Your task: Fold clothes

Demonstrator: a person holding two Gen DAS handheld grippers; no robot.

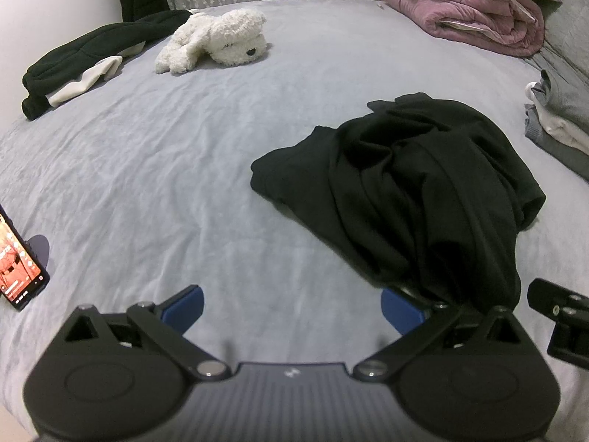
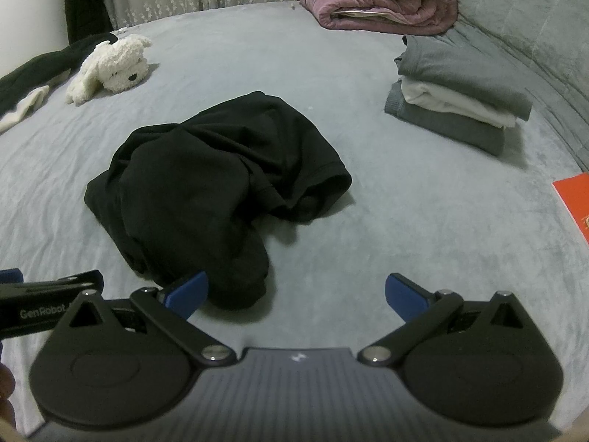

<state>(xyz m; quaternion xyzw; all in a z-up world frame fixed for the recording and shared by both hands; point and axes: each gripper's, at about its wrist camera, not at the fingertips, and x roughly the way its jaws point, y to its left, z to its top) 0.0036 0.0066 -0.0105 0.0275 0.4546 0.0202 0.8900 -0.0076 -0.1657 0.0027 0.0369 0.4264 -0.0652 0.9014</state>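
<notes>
Left wrist view: left tongs (image 1: 292, 307) spread wide, nothing between them, low over the grey bed (image 1: 184, 169). Black garment (image 1: 405, 184) lies crumpled in a heap, right of centre; its near end drapes over the right-hand finger, touching it but not clamped. Far left edge: another dark garment (image 1: 92, 55) with a pale lining, and a plush dog (image 1: 217, 42) beside it. Phone (image 1: 18, 261) at the left edge, screen lit. Pink quilt (image 1: 475, 11) at the far corner. Part of the right tongs (image 1: 563, 328) pokes in at the right.

Right wrist view: right tongs (image 2: 296, 296) also spread apart, empty. Heap sits ahead and left; its near lobe is just beside the left-hand finger, contact unclear. Folded stack (image 2: 456, 92), grey and white, well to the right. Orange item (image 2: 574, 206) at the right edge.

Step, as I judge it: start of a new piece, grasp not yet made. Next move needs each tongs on a separate edge or corner, then lift and spread flat. Hems are hard to pick out in black folds.
</notes>
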